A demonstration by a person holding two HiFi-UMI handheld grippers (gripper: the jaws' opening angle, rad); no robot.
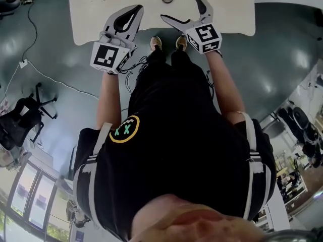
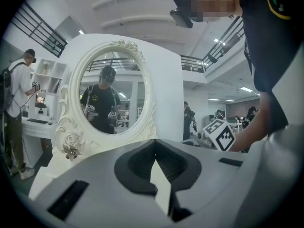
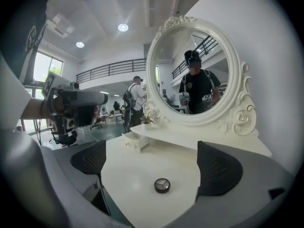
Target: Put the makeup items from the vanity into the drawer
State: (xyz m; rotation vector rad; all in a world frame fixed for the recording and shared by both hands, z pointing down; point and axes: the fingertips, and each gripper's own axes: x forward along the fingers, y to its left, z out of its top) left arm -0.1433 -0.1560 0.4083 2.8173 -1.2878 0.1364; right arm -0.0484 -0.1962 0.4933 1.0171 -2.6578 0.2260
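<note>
A compact point(image 3: 162, 185) lies on the desk point(image 3: 133, 175); the drawer point(image 3: 135, 139) sits at its eleven o'clock, the mirror point(image 3: 192, 75) behind at one o'clock.

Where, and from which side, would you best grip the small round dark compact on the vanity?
Grip the small round dark compact across its rim, from above, with the open right tool. It lies flat and low on the white vanity top, so probably only its edge offers hold.

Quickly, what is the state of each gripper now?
Left gripper: shut, holding nothing.
Right gripper: open, empty; the small round dark compact lies untouched ahead on the white vanity top.
</note>
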